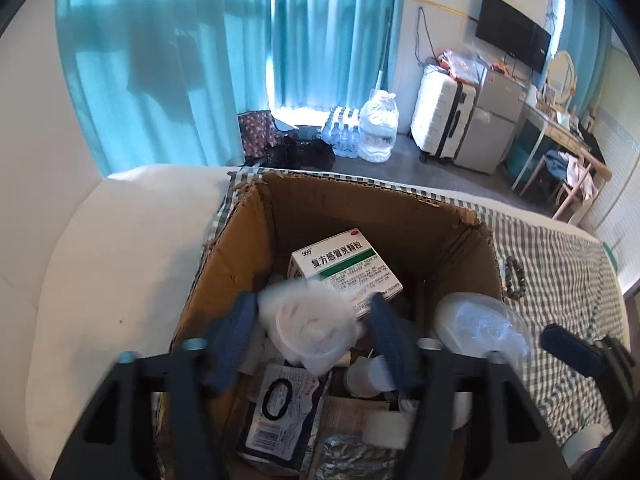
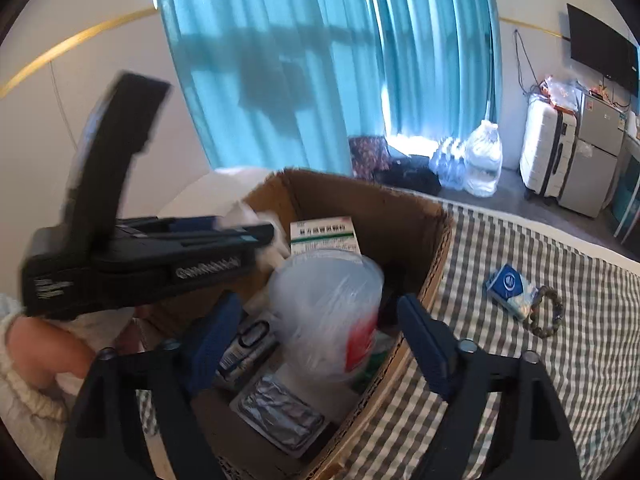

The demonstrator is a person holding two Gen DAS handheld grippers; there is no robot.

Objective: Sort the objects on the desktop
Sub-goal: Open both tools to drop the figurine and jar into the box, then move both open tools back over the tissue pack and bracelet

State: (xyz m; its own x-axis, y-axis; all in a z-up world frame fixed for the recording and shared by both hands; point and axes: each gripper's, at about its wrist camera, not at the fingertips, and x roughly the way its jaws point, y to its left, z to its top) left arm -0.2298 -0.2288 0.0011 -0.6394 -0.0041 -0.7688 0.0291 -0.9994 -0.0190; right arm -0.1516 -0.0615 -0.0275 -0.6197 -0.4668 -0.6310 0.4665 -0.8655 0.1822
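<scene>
An open cardboard box [image 1: 240, 240] [image 2: 436, 264] stands on a checked cloth. Inside lie a white and green medicine box [image 1: 344, 268] [image 2: 324, 234], a foil blister pack [image 2: 280, 412] and a card with a black ring [image 1: 280, 404]. My left gripper [image 1: 314, 330] is over the box, its blue jaws apart around a blurred clear plastic item [image 1: 312, 324]. My right gripper [image 2: 320, 332] is over the box's right side, jaws wide apart around a clear plastic cup with a red label [image 2: 332, 312]. Whether either one still grips its item is unclear.
A blue tissue packet [image 2: 510, 286] and a bead bracelet [image 2: 548, 316] [image 1: 516, 278] lie on the checked cloth [image 2: 540, 380] right of the box. A white pillow [image 1: 100, 260] lies to the left. Teal curtains, water bottles, a suitcase and a desk are beyond.
</scene>
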